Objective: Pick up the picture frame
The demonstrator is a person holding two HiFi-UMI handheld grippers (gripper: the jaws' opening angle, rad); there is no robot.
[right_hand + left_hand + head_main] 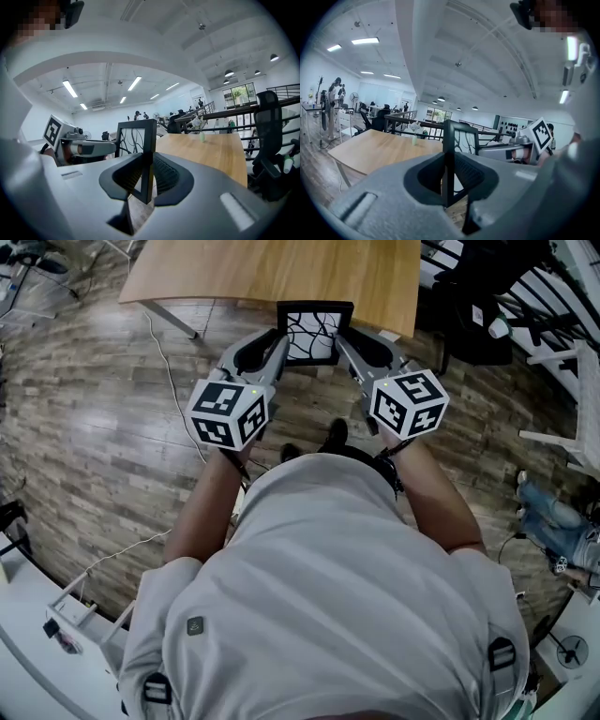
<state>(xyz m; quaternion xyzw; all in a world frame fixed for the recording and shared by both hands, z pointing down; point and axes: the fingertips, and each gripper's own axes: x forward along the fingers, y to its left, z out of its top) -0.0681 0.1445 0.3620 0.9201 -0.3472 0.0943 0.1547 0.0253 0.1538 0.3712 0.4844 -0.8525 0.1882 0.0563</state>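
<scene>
A black picture frame [313, 333] with a white picture of dark branching lines hangs between my two grippers, off the table's near edge, over the floor. My left gripper [277, 345] is shut on the frame's left bar [449, 159]. My right gripper [343, 341] is shut on its right bar [149, 154]. In the left gripper view the frame stands upright between the ribbed pads, with the right gripper's marker cube [542, 133] beyond it. In the right gripper view the left gripper [86, 148] shows past the frame.
A light wooden table [281, 273] stands just ahead, and a small green bottle [202, 136] is on it. A black office chair [269, 140] and black railings are to the right. Cables run over the wooden plank floor [103, 409]. White furniture lies at the lower left.
</scene>
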